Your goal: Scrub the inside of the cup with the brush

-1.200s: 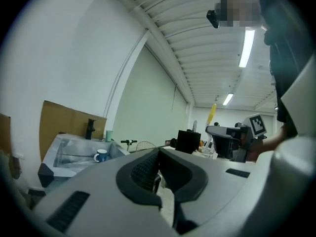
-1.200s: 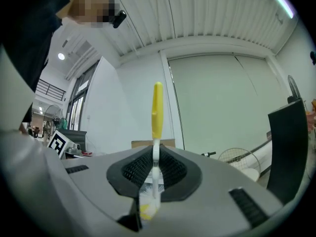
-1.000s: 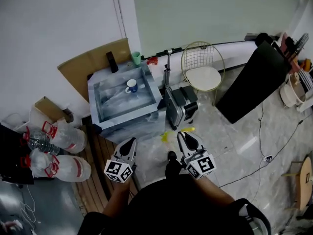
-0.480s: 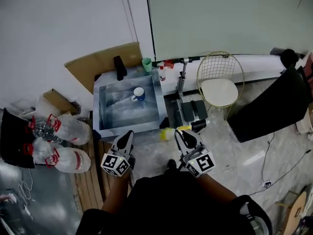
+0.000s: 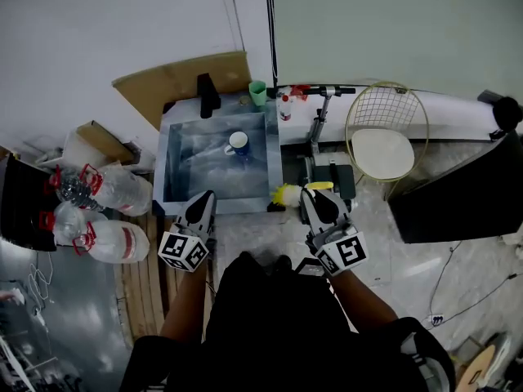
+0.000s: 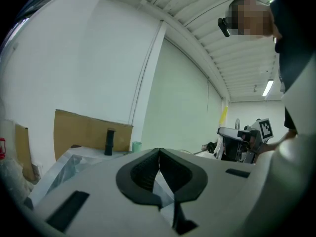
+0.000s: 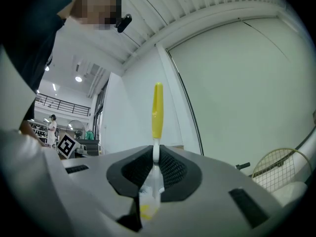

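Two claws reach forward at the near edge of a square steel sink (image 5: 181, 180). The left claw (image 5: 203, 199) has its jaws pressed together with nothing between them. It is probably kept free so it can steady or lift the cup once it gets there.

Ahead of that claw and a little to its right, well apart from it, the blue-and-white ceramic cup (image 5: 238, 144) sits on the sink floor near the far wall. Its white rim shows from above, so the mouth looks reachable. Whether the cup leans I cannot tell.

The right claw (image 5: 314, 198) is just past the sink's right-hand corner. It is clamped on a slim yellow-and-white plastic brush (image 7: 157, 110). The pale stem is pinched between the pads and the yellow length projects beyond the jaws, a grip that leaves plenty of brush to push into the cup. From this claw the cup lies ahead and well off to the left. I judge that scrubbing has not begun, since the brush must first cross over the sink.
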`<state>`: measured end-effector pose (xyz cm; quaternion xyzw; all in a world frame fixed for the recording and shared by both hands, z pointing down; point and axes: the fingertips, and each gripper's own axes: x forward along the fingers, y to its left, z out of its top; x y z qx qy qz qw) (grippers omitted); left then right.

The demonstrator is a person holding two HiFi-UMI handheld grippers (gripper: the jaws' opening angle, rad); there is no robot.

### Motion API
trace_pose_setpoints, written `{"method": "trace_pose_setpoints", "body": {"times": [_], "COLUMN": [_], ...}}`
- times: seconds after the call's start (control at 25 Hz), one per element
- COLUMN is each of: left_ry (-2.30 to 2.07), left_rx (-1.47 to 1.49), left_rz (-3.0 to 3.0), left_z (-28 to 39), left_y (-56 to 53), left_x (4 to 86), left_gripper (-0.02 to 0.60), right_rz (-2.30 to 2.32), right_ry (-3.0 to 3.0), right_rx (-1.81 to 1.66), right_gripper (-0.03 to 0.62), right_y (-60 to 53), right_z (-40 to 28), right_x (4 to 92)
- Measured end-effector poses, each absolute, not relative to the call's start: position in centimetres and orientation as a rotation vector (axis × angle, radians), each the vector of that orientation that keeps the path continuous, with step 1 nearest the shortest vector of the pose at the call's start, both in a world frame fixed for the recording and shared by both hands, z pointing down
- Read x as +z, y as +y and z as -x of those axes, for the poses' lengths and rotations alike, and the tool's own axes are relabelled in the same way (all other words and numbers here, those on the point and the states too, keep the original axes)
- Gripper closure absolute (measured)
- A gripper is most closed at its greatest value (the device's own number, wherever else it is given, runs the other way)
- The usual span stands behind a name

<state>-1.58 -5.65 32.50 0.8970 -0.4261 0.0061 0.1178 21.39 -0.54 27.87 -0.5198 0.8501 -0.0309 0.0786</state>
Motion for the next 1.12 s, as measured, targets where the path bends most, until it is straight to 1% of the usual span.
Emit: {"method": "trace_pose_setpoints", "body": {"times": [0.4,0.68,0.72,0.8,0.88,1.12], "left_ry": [-1.259,-1.169,-1.15,-1.101,-1.035,-0.855], "left_rx": [0.119,0.265,0.303,0.386,0.477,0.708], "left_rz": [-2.649,-2.694,-2.71,-2.743,-2.773,-2.826], "left_z": [3.1,3.9,4.0,4.0,3.9,2.6], "left_y": [-13.8,-20.2,-21.1,-22.8,-24.2,-28.8], "left_x": [34.6,37.6,38.1,39.3,41.0,49.2], "left_gripper": [0.565,0.565,0.559,0.518,0.491,0.445], "right_rz": [1.555,1.571,1.574,1.585,1.602,1.637], "right_ry": [2.544,2.566,2.567,2.566,2.563,2.555], "right_rx": [-0.081,-0.082,-0.08,-0.075,-0.078,-0.1], "right_gripper": [0.545,0.545,0.545,0.545,0.545,0.545], "right_y": [-6.3,-11.8,-12.8,-14.7,-16.4,-22.2], "right_z": [-21.3,-19.1,-18.6,-17.7,-17.0,-16.6], "right_x": [27.9,28.1,28.0,27.9,27.9,32.0]}}
